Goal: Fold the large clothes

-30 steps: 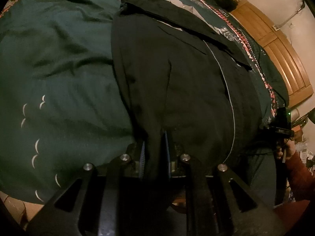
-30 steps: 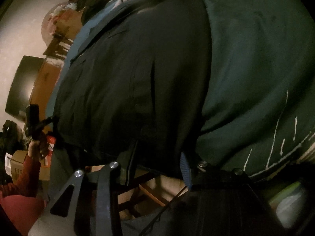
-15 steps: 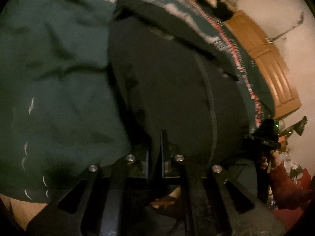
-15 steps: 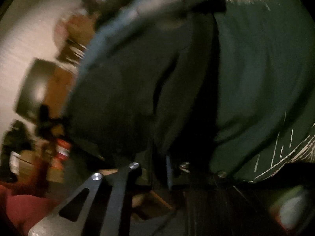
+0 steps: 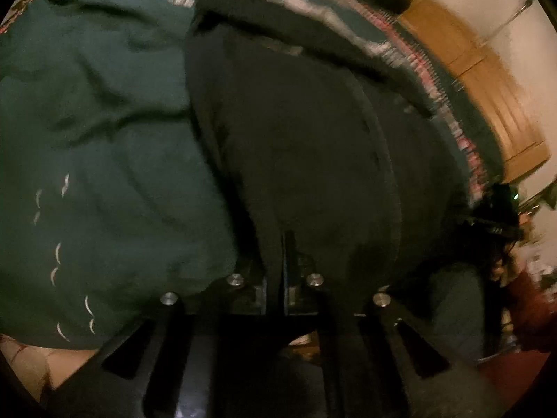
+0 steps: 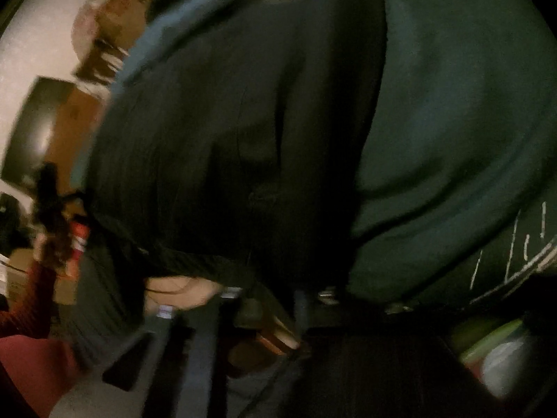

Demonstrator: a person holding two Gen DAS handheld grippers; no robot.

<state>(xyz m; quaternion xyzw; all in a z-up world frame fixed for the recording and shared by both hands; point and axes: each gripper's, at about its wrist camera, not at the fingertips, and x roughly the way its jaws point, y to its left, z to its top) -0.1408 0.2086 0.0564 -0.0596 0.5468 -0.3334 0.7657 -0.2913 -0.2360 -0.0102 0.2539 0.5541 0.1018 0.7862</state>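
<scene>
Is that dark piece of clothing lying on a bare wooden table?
No, the black garment lies on a dark green blanket with small white curved marks, which spreads out around it in the left wrist view.

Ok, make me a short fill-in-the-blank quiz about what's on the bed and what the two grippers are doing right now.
1. The black garment lies on a dark ____ bedspread.
2. The left gripper is shut on the near ____ of the garment.
3. The white marks on the bedspread lie to the ____ of the garment in the left wrist view.
4. The right gripper is ____ on the garment.

Missing words: green; edge; left; shut
</scene>
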